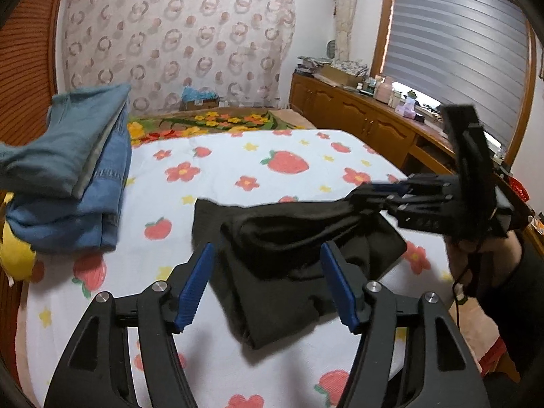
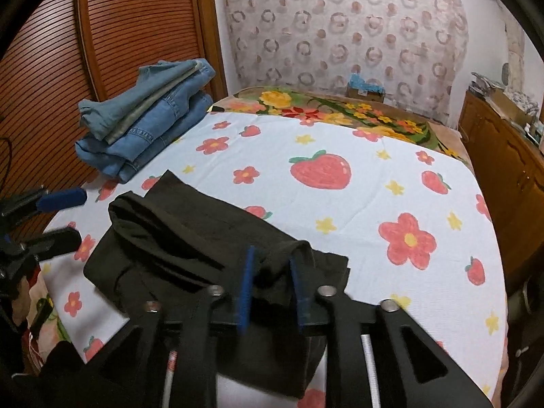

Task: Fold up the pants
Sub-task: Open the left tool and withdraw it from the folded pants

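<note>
Black pants (image 2: 190,238) lie folded on the bed (image 2: 340,204), strawberry-print sheet. Left gripper (image 1: 265,285) fingers stand wide, nothing between. Right gripper (image 2: 272,289) fingers narrow, a fabric fold between them; grip unclear. Folded jeans stack (image 2: 146,119) sits far-left. No legible writing.

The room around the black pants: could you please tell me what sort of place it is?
Most likely a home bedroom: a bed under a strawberry-print cover, wooden cabinets beneath a blinded window, and folded jeans.
</note>
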Demonstrator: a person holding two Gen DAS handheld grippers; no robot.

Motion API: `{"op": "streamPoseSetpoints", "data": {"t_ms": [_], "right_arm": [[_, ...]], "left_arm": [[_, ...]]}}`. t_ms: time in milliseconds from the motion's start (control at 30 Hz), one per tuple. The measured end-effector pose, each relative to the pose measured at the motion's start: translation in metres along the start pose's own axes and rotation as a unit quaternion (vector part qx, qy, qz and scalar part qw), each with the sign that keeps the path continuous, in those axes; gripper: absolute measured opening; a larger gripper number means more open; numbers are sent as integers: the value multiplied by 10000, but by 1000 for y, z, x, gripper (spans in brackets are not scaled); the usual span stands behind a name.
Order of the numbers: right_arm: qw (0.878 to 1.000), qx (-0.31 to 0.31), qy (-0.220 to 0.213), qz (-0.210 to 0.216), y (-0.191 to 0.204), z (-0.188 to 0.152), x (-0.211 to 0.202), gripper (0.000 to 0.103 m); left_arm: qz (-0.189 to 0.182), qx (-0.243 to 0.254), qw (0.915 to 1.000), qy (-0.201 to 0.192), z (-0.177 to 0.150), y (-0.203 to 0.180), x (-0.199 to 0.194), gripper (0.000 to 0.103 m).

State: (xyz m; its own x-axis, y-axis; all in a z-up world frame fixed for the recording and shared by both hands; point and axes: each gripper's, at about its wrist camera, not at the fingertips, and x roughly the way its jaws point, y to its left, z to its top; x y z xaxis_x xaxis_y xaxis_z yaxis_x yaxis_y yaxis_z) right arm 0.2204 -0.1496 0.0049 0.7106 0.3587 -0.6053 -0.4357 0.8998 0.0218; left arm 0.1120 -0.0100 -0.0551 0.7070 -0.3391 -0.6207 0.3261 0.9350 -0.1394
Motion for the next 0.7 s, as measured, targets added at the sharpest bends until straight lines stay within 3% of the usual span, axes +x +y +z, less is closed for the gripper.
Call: {"op": "streamPoseSetpoints", "data": {"t_ms": [167, 533, 700], "right_arm": [[9999, 129, -87, -44, -9, -6, -11, 44], [9989, -106, 424, -178, -15, -47, -4, 45], [9992, 9, 390, -56, -20, -47, 2, 56]], "left_arm": [[6, -107, 9998, 148, -14, 6, 9, 66], [93, -267, 9981, 551, -39, 15, 31, 66], [138, -281, 9977, 600, -44, 15, 35, 73]]}}
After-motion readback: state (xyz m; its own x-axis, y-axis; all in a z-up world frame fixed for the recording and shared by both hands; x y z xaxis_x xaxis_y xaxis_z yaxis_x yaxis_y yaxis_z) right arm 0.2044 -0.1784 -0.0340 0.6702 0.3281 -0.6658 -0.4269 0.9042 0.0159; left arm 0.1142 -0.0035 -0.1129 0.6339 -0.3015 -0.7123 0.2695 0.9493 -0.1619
